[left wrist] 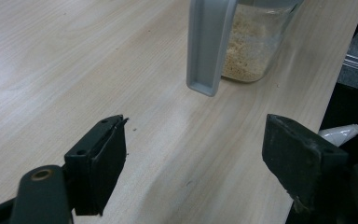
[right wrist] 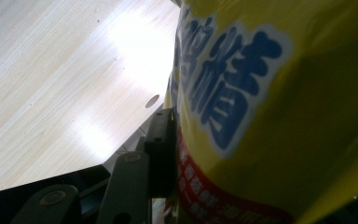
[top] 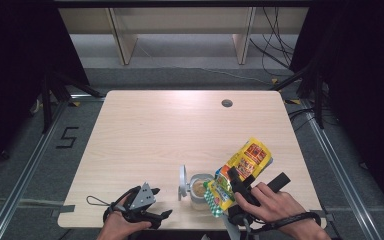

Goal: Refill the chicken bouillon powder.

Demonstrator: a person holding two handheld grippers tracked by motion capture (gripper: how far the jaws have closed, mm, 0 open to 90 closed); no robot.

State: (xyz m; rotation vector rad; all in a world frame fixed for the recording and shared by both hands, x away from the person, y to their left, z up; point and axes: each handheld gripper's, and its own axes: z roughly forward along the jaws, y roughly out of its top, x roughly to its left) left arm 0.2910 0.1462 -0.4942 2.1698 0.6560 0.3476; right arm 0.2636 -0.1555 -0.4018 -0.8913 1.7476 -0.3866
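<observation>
High view, near edge: left tongs (top: 152, 216) rest low on the desk (top: 145, 130), jaws spread wide and holding nothing, likely waiting.
Left gripper view: between its parted jaws lies bare desk; just ahead stands the clear jug (left wrist: 254, 44) of beige grains, its grey handle (left wrist: 209, 44) toward the camera.
Right tongs (top: 237, 182): closed on the yellow snack bag (top: 242, 167), one jaw pressed against the printed film.
Bag's tilt: mouth end dips over the jug, seemingly for pouring.
Beyond: open desk up to a round grommet (top: 226, 103).
</observation>
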